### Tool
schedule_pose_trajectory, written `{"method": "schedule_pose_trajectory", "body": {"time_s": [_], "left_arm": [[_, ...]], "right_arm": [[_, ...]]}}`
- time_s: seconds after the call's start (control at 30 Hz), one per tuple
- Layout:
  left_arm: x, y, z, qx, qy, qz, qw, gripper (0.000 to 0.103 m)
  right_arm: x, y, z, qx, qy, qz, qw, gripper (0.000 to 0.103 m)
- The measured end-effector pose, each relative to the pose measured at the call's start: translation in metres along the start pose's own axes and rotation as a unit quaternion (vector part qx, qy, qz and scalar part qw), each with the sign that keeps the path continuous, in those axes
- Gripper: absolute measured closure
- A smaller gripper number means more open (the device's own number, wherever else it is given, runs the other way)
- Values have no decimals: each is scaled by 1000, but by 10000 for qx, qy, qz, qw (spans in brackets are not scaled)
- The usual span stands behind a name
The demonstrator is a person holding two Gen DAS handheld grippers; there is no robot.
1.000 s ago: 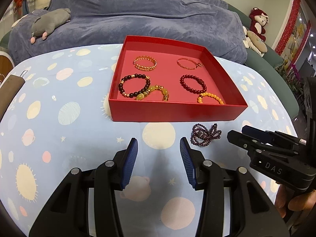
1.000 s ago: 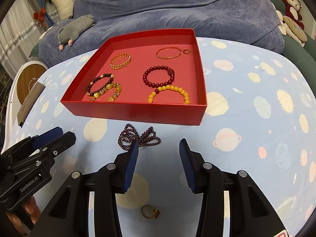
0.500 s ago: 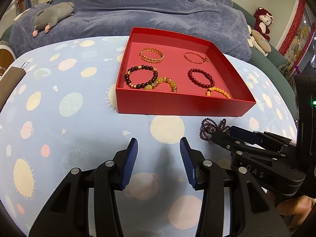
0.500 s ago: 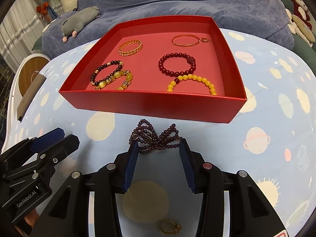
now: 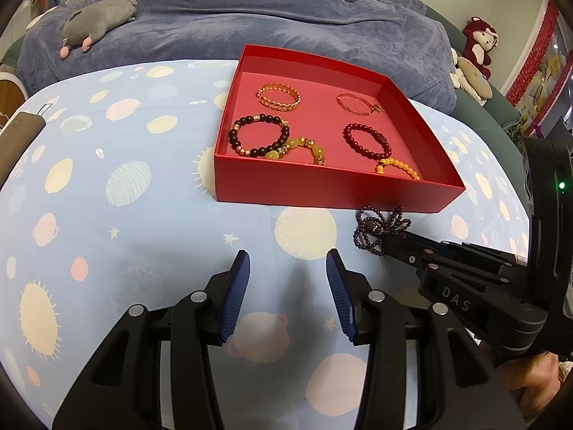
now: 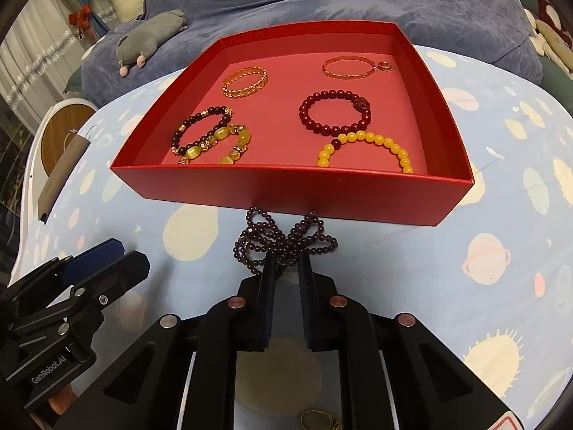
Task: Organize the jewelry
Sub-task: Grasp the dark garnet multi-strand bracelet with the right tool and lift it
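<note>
My left claw point(image 5: 286, 286) hangs wide and empty over the surface point(image 5: 107, 251). My right claw point(image 6: 286, 268) is pinched narrow on the dark bead strand point(image 6: 283, 240), lying just before the red box point(image 6: 286, 193). I grip only a few loops; the rest could slip free or snag the box wall in lifting.

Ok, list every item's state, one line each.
Right gripper: closed on purple bead strand, which lies on the tablecloth.
Left gripper: open, empty.
Red box: open, six bracelets inside.
Gold ring: loose on tablecloth.
</note>
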State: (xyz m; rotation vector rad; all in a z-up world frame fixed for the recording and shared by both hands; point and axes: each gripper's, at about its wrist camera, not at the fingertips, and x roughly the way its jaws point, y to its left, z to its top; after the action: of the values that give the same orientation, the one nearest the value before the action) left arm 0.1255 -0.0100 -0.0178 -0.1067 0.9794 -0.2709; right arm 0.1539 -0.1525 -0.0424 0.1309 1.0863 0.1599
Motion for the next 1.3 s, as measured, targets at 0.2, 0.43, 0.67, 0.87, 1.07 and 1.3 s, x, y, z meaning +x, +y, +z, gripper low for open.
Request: {"method": "schedule_pose_trajectory", "body": {"time_s": [0.2, 0.43, 0.67, 0.87, 1.07, 1.3], "left_arm": [[0, 0, 0, -5, -1, -9, 10000, 61], [2, -1, -2, 12, 25, -33, 10000, 61], [3, -3, -5, 13, 51, -29, 10000, 61], [3, -4, -6, 27, 74, -36, 10000, 61], [3, -4, -6, 5, 73, -41, 10000, 61], [3, -2, -5, -14, 76, -62, 10000, 61]], "right_arm": [[-3, -2, -1, 33, -16, -25, 10000, 95], [-14, -7, -1, 87, -92, -58, 9999, 103], [-24, -16, -1, 185, -141, 4, 9997, 103], [-23, -12, 2, 194, -268, -155, 9993, 65], [-11, -10, 6, 226, -190, -101, 9995, 62], [-5, -13, 6, 255, -76, -69, 9996, 90]]}}
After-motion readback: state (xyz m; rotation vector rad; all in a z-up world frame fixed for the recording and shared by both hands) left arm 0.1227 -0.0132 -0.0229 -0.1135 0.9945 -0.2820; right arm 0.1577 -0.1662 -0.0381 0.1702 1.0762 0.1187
